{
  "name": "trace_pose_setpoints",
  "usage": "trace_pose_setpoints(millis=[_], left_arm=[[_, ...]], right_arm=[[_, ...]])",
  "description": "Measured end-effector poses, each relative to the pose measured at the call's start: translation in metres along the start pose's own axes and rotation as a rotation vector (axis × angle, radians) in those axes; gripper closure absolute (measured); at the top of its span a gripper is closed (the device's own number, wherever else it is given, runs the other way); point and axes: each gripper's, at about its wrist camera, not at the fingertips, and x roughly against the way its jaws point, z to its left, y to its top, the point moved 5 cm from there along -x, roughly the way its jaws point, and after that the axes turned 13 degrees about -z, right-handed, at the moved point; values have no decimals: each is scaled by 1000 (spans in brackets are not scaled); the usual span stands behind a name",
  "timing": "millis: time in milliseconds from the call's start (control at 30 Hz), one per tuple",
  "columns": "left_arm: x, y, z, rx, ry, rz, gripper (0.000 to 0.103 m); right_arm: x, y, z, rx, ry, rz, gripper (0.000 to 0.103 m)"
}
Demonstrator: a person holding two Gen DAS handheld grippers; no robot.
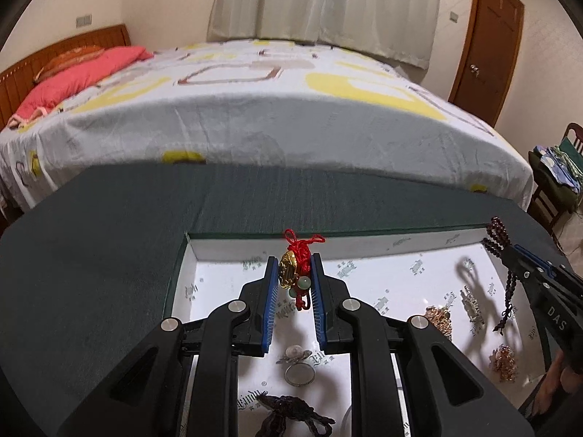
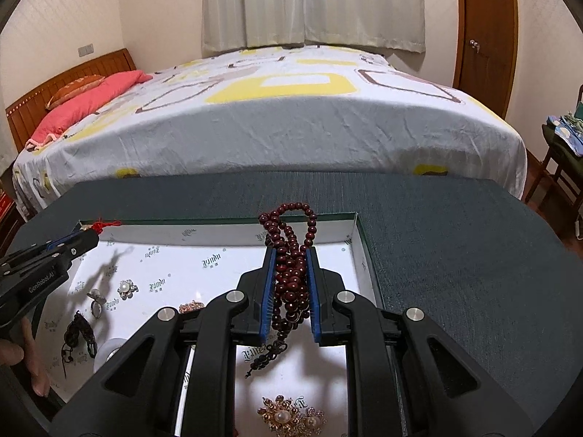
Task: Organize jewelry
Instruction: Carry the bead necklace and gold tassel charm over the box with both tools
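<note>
My left gripper (image 1: 293, 263) is shut on a gold charm (image 1: 288, 271) with red knotted cord and green beads, held above the white-lined box (image 1: 218, 251). My right gripper (image 2: 290, 253) is shut on a dark red bead string (image 2: 291, 276), which loops above the fingers and hangs below them over the box (image 2: 359, 240). In the left wrist view the right gripper (image 1: 510, 251) shows at the right with the bead string (image 1: 497, 235). In the right wrist view the left gripper (image 2: 89, 235) shows at the left with the red cord (image 2: 105, 224).
The box lies on a dark green table (image 2: 455, 255). Inside it lie a ring (image 1: 299, 373), a dark tassel piece (image 1: 291, 411), gold brooches (image 2: 288, 418), a pearl flower brooch (image 2: 127, 287) and other small pieces. A bed (image 1: 273, 120) stands beyond the table.
</note>
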Motion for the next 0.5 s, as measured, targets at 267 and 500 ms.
trace_pose_setpoints(millis=[267, 500], left_arm=[[-12, -9, 3, 27, 4, 92, 84], [-16, -11, 5, 36, 2, 113, 83]], right_arm=[[-9, -3, 0, -2, -2, 63, 86], [-16, -7, -1, -12, -1, 116, 79]])
